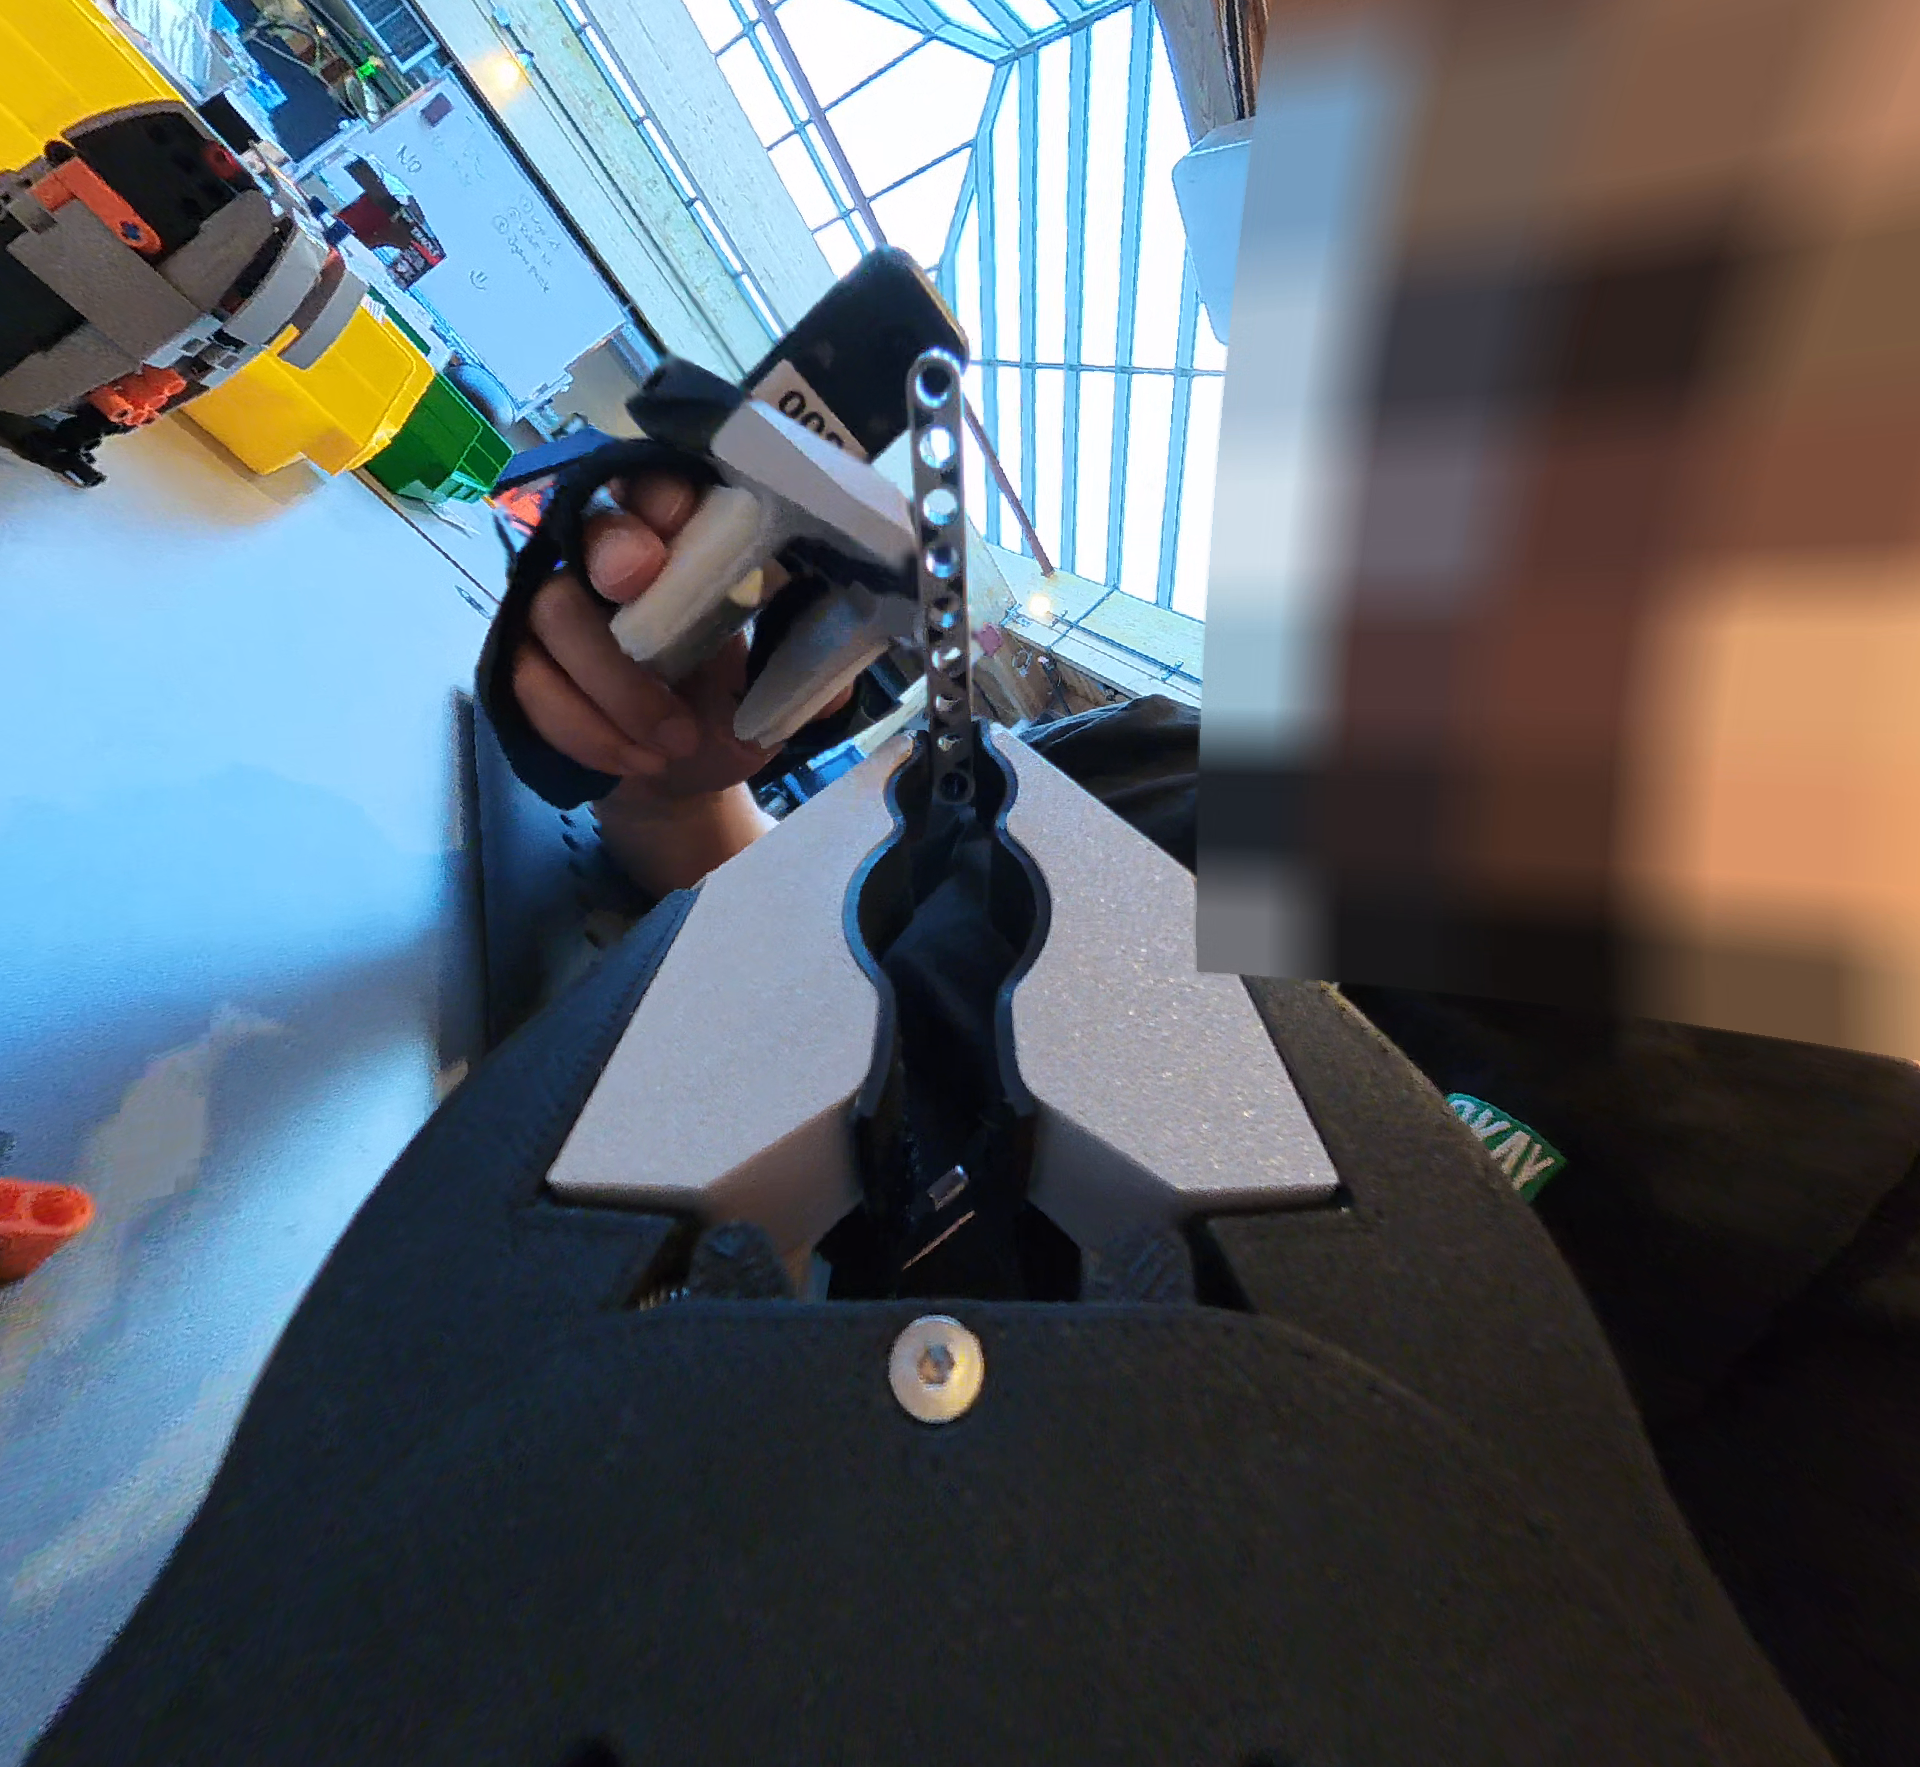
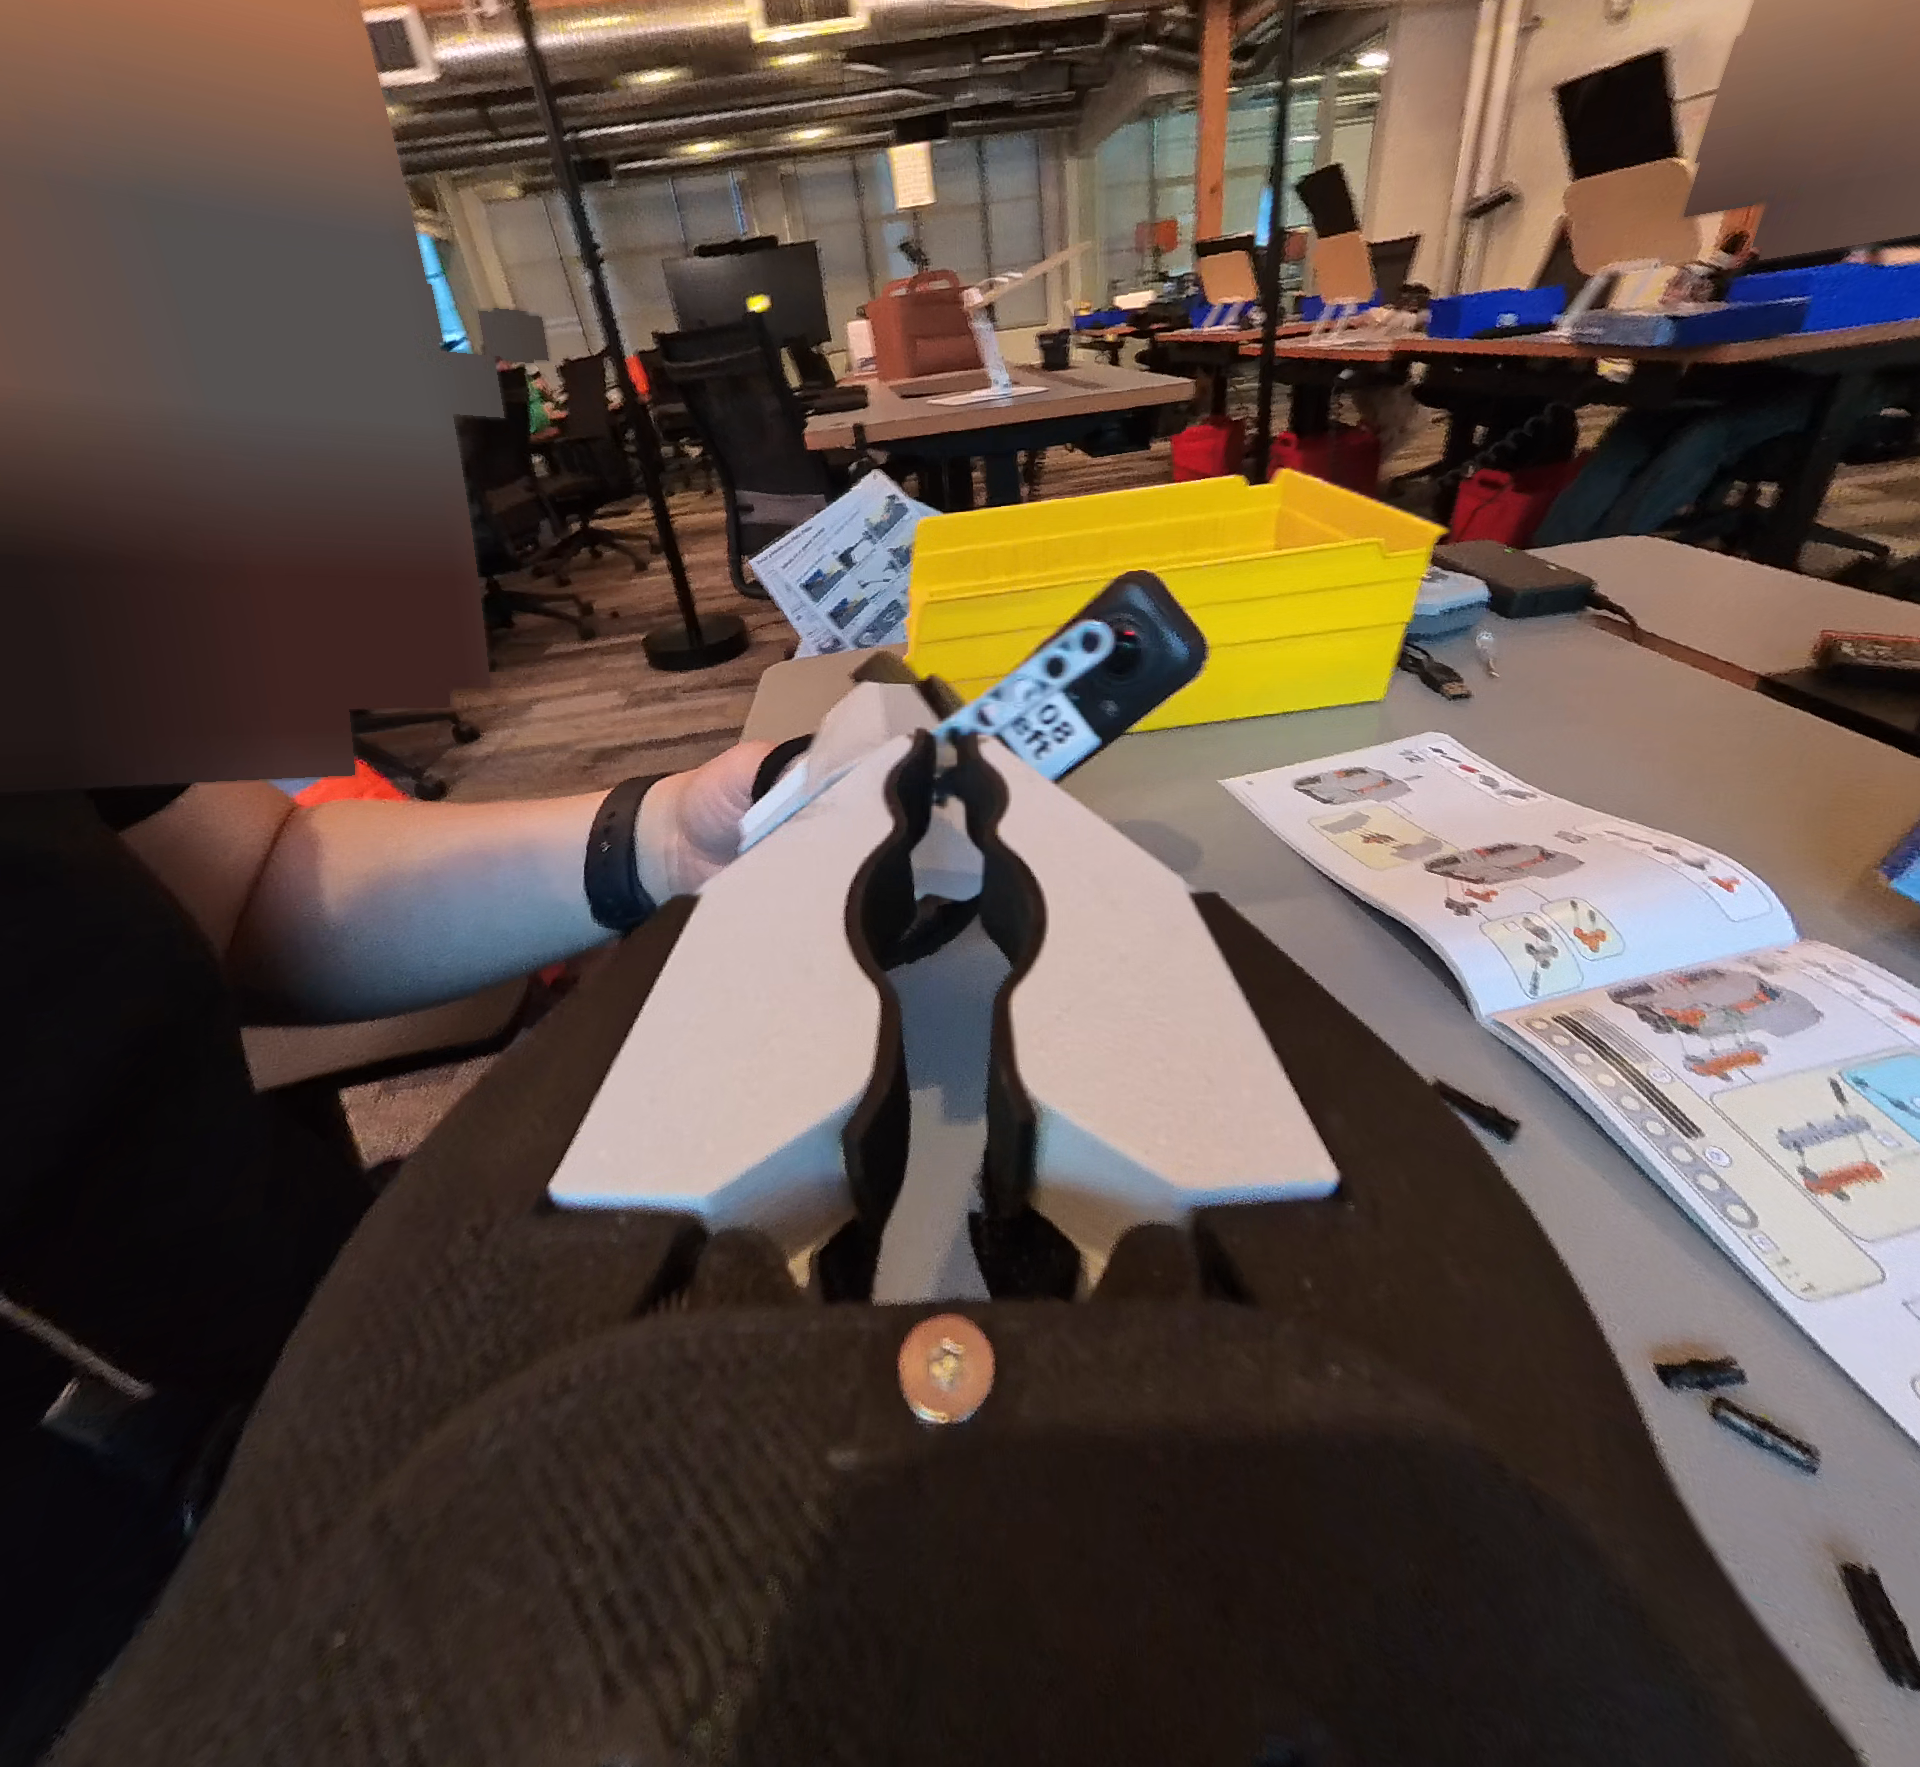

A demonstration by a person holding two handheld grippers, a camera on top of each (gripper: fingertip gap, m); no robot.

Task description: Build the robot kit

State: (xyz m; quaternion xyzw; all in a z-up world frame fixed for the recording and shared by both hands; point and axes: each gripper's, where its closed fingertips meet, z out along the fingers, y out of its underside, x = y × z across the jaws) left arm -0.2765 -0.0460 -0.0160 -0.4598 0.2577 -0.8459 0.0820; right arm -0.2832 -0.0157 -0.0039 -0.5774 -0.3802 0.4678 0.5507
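A thin grey beam [image 1: 940, 512] with a row of holes stands up from my left gripper [image 1: 945, 761], which is shut on its lower end. My right gripper [image 1: 904, 564], held in a hand, reaches in from the left and meets the beam about halfway up. In the right wrist view my right gripper [image 2: 940, 751] is shut at the tips on the same beam [image 2: 1049, 673], whose free end points up and right. The left gripper's black camera [image 2: 1132, 652] sits just behind it. A forearm with a black wristband [image 2: 618, 850] comes in from the left.
A yellow bin [image 2: 1164, 595] stands on the grey table [image 2: 1558, 741] ahead. An open instruction booklet [image 2: 1558, 938] lies to the right, with small black pins [image 2: 1766, 1431] near it. In the left wrist view there are a grey and orange model [image 1: 156, 263] on yellow bins, a green bin [image 1: 436, 450] and an orange piece [image 1: 42, 1218]. Less than 4 cm separates the two grippers' tips.
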